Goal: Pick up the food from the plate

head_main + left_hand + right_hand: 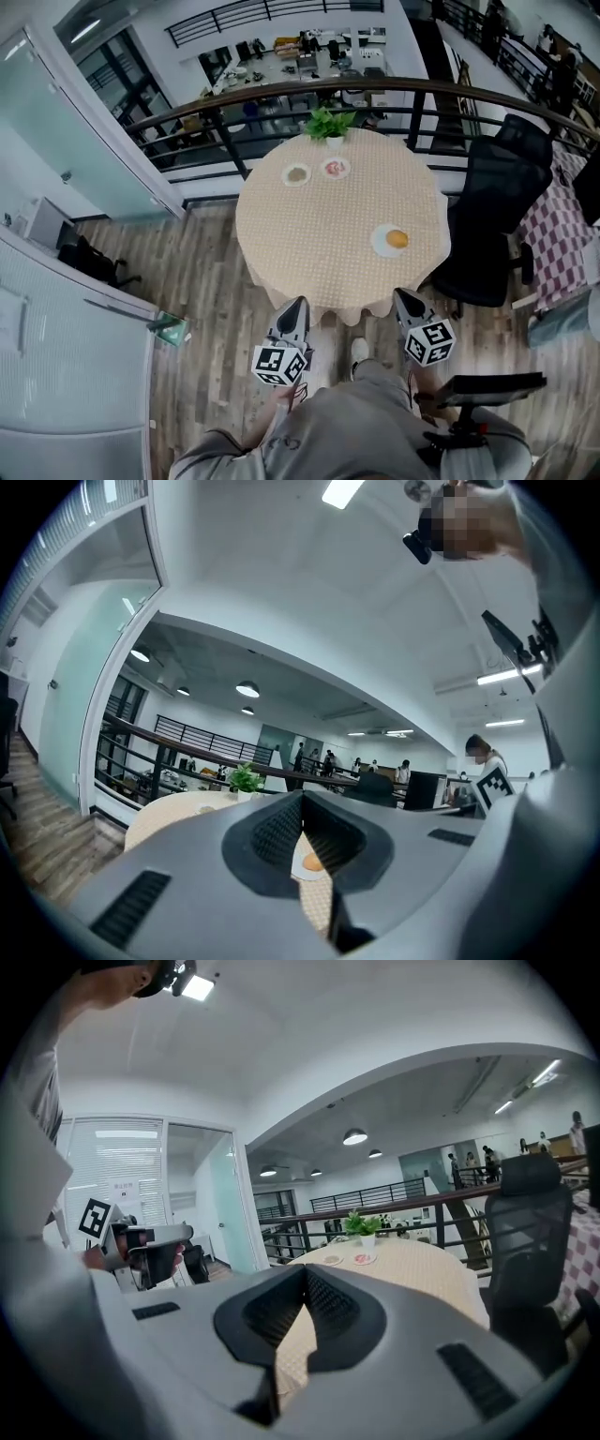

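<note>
An orange piece of food (pixel 397 239) lies on a white plate (pixel 380 246) at the right, near side of the round table (pixel 319 234) with a beige cloth. In the left gripper view the food (pixel 314 862) shows in the gap below the jaws. Both grippers hang off the table's near edge, above the floor. My left gripper (pixel 296 305) (pixel 302 797) is shut and empty. My right gripper (pixel 405 298) (pixel 306 1274) is also shut with nothing in it, and it is the one closer to the plate.
Two small dishes (pixel 296 174) (pixel 335 169) and a potted plant (pixel 328 124) stand at the table's far edge, before a railing (pixel 281 98). A black office chair (pixel 497 216) stands right of the table. A glass wall (pixel 56 141) runs along the left.
</note>
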`<action>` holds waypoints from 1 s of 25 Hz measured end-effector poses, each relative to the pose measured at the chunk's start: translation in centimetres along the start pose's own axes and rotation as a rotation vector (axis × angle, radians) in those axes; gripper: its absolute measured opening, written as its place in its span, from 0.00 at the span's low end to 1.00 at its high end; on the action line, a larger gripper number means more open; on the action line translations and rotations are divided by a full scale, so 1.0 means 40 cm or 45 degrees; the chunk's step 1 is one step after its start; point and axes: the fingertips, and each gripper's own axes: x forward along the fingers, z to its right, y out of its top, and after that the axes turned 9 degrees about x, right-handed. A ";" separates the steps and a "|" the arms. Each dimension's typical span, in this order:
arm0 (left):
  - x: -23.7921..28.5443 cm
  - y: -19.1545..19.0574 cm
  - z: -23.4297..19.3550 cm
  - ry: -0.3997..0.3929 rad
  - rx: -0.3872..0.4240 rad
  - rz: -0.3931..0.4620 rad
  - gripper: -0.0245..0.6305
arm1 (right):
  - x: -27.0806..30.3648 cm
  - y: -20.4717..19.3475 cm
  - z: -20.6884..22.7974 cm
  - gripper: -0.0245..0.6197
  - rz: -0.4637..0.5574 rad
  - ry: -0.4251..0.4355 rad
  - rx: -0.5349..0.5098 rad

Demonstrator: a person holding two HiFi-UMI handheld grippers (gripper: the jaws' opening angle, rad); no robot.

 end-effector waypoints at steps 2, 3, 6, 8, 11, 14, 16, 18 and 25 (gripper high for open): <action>0.074 0.005 -0.009 0.014 -0.003 -0.024 0.04 | 0.051 0.027 0.044 0.06 -0.007 0.028 0.005; 0.108 0.005 -0.013 0.023 -0.009 -0.037 0.04 | 0.072 0.037 0.062 0.06 -0.010 0.043 0.009; 0.206 0.011 -0.012 0.044 -0.041 -0.049 0.04 | 0.127 0.058 0.116 0.06 -0.026 0.078 0.001; 0.261 0.023 -0.003 0.046 -0.061 -0.044 0.04 | 0.160 0.061 0.150 0.06 -0.053 0.094 -0.002; 0.320 0.029 0.005 0.025 -0.063 -0.061 0.04 | 0.206 0.062 0.175 0.06 -0.089 0.113 0.023; 0.371 0.028 0.002 -0.012 -0.046 -0.086 0.04 | 0.237 0.083 0.177 0.06 -0.090 0.128 0.022; 0.407 0.033 0.001 -0.041 -0.050 -0.077 0.04 | 0.248 0.111 0.178 0.06 -0.072 0.124 -0.022; 0.434 0.044 0.003 -0.076 -0.053 -0.054 0.04 | 0.253 0.136 0.180 0.06 -0.050 0.103 -0.080; 0.453 0.115 -0.026 -0.146 0.004 0.062 0.04 | 0.272 0.243 0.143 0.06 0.078 0.064 -0.246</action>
